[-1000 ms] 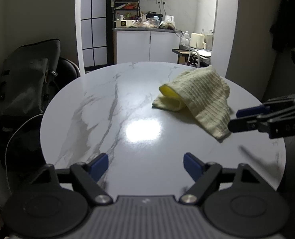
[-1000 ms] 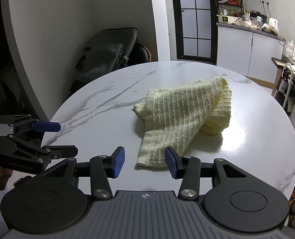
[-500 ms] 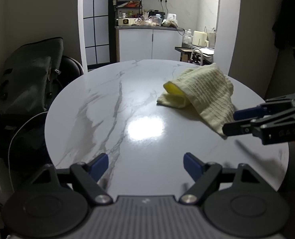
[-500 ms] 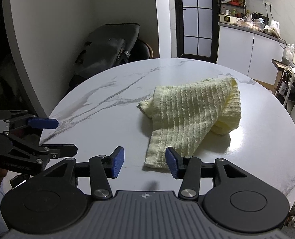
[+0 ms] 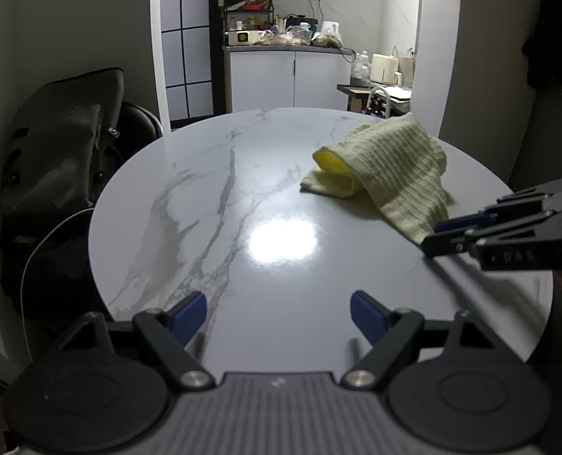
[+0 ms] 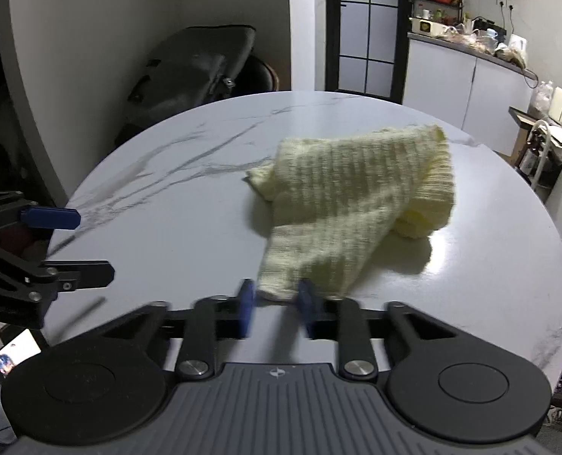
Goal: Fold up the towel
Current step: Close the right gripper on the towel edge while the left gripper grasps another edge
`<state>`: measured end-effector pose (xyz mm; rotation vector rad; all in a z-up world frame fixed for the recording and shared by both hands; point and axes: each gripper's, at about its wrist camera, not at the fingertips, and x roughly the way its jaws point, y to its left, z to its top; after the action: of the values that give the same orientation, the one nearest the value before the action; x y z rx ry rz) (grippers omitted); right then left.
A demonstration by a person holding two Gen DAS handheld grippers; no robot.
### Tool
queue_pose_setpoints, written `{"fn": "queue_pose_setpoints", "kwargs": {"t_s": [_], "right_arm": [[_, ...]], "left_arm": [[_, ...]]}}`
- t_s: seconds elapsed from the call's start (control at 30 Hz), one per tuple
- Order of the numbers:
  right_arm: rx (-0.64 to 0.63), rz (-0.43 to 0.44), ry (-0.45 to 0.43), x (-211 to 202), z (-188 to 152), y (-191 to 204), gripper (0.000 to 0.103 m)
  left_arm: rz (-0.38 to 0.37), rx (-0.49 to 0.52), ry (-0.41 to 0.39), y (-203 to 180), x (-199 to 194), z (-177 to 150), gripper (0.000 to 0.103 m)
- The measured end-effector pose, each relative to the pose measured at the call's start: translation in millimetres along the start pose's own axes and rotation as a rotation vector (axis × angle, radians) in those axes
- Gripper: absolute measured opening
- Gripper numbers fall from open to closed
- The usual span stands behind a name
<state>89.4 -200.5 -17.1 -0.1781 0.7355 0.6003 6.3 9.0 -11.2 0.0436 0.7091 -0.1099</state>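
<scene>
On the marble table [image 5: 212,204], the towel [image 6: 356,197] corner is flanked by the half-closed right gripper [image 6: 275,303]; the left gripper [image 5: 277,313] is held wide apart.

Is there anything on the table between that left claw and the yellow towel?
Nothing: in the left wrist view, only bare marble table lies between the left gripper and the towel.
</scene>
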Motion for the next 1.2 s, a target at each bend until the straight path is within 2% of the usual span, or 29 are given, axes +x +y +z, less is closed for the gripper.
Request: {"fn": "queue_pose_setpoints", "kwargs": {"t_s": [0.03,0.27,0.37,0.4,0.47,0.5,0.53,0.7,0.87,0.9,0.93,1.0,1.03,1.2], "right_arm": [[0.003,0.0,-0.002,-1,0,0,0.003],[0.021,0.001,-0.015,-5,3,-4,0.002],[0.029,0.001,-0.02,-7,5,-5,0.006],[0.031,0.002,-0.022,-7,5,-5,0.009],[0.036,0.002,-0.026,-9,6,-6,0.033],[0.039,0.002,-0.028,-9,6,-7,0.052],[0.032,-0.009,-0.036,-8,7,-4,0.06],[0.017,0.0,-0.04,1,9,2,0.063],[-0.012,-0.031,-0.005,8,2,4,0.063],[-0.015,-0.038,-0.01,8,1,4,0.057],[-0.018,-0.045,-0.014,8,-1,4,0.045],[-0.016,-0.043,-0.015,6,-1,1,0.033],[-0.015,-0.041,-0.015,5,-2,-1,0.02],[-0.01,-0.031,-0.013,1,-2,-9,0.013]], "left_arm": [[-0.001,0.001,-0.001,0,0,0,0.086],[-0.011,0.007,-0.002,-4,3,0,0.086],[-0.011,0.013,0.001,-6,4,0,0.086],[-0.01,0.015,0.001,-6,4,0,0.086],[-0.004,0.016,0.001,-6,3,0,0.087],[-0.002,0.016,0.002,-6,3,0,0.087],[0.002,0.015,0.003,-5,2,0,0.087],[0.024,0.006,0.008,-1,0,-1,0.087],[0.036,0.011,0.013,-1,0,0,0.087],[0.035,0.012,0.014,-1,0,0,0.087],[0.035,0.014,0.014,-1,1,0,0.087],[0.034,0.018,0.014,-3,2,1,0.087],[0.033,0.02,0.013,-4,2,2,0.087],[0.032,0.026,0.006,-10,2,4,0.087]]}}
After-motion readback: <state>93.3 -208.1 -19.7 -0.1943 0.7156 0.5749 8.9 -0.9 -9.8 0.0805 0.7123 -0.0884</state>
